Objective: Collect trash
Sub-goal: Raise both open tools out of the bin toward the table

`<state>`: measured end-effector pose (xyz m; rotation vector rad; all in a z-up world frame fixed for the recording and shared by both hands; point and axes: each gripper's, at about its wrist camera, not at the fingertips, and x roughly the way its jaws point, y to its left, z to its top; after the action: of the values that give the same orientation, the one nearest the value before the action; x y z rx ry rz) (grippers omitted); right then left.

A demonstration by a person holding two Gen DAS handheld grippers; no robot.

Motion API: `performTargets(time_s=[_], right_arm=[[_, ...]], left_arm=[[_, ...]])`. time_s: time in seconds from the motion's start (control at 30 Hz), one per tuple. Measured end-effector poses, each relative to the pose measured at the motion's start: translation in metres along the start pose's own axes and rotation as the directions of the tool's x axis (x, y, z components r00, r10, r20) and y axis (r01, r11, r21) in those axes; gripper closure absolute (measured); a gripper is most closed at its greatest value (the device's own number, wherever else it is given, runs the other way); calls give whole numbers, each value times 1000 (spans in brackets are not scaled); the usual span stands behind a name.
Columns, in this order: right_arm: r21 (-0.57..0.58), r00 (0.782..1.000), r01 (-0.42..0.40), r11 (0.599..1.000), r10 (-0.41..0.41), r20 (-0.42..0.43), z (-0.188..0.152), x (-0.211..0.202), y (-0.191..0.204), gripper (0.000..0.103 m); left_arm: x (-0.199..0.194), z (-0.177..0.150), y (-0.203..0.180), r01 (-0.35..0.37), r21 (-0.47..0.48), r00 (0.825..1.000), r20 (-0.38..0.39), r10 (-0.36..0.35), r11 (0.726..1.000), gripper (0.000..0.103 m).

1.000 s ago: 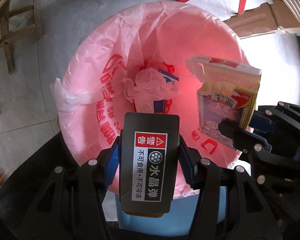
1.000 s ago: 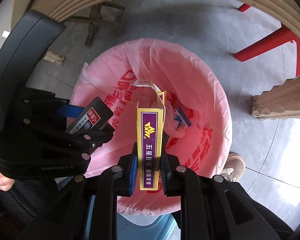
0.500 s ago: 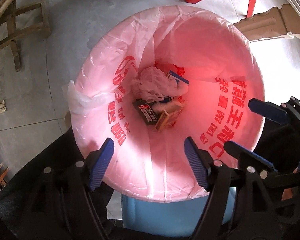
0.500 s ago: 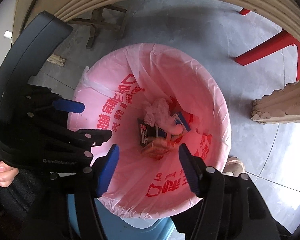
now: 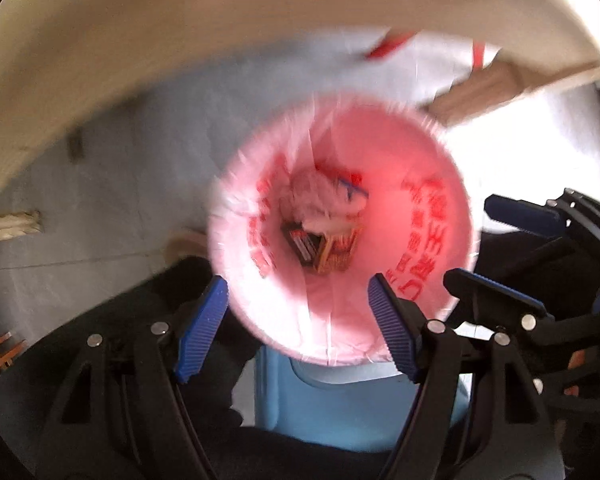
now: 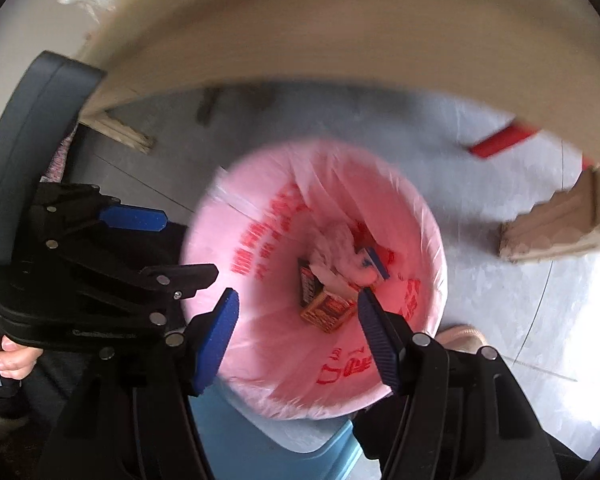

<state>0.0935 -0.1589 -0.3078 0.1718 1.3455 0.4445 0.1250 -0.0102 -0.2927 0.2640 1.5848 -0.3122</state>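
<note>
Trash: the black box (image 5: 302, 242) and the yellow card box (image 6: 326, 310) lie at the bottom of the pink-lined bin (image 5: 440, 208), side by side and touching, under a crumpled wad of pale plastic (image 5: 320, 200).
Where it sits: all of it is deep in the liner, well below both grippers; nothing is between either pair of fingers.
How it will handle: both boxes look like light, thin cardboard, stiff enough for a pinch across the flat faces but likely to crush under a hard squeeze; the printed surfaces look fairly smooth, so a grip across the narrow sides seems safest.
The wad: soft, nearly weightless by the look of it, and it would give under the pads; a pinch anywhere through the bulk should do.
The liner: thin film, easy to snag or drag off the rim, so pads are best kept clear of it.
Left gripper (image 5: 300, 320): jaws apart and empty, blue pads framing the near rim; it looks almost straight down into the bin from above.
Right gripper (image 6: 296, 326): jaws also apart and empty, tilted down at the bin from the near side, steep but not vertical.
Both hands: the two grippers hang close beside each other over the bin; the pale table edge (image 6: 340, 40) arcs across the top of both views, and both views are smeared with motion blur.
Person: fingers (image 6: 4, 354) wrap the left gripper's handle at the lower left of the right wrist view.
</note>
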Motion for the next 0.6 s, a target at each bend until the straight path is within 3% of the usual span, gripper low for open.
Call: performTargets(time_s=[0.13, 0.2, 0.33, 0.47, 0.6], right_arm=[[-24, 991, -28, 999, 31, 134, 12, -75, 21, 42], [-48, 980, -24, 999, 33, 197, 20, -109, 30, 42], [-96, 948, 21, 995, 10, 317, 36, -175, 51, 39], [-122, 911, 73, 990, -16, 411, 52, -220, 59, 38], [-112, 892, 87, 990, -27, 451, 62, -239, 56, 38]], left_arm=[[-91, -8, 5, 0, -10, 982, 189, 2, 1000, 32], [-128, -7, 10, 19, -23, 968, 250, -12, 1000, 32], [-189, -4, 6, -22, -12, 934, 355, 25, 1000, 32], [-222, -1, -1, -45, -4, 909, 414, 43, 999, 32], [-238, 6, -8, -80, 15, 896, 440, 65, 997, 32]])
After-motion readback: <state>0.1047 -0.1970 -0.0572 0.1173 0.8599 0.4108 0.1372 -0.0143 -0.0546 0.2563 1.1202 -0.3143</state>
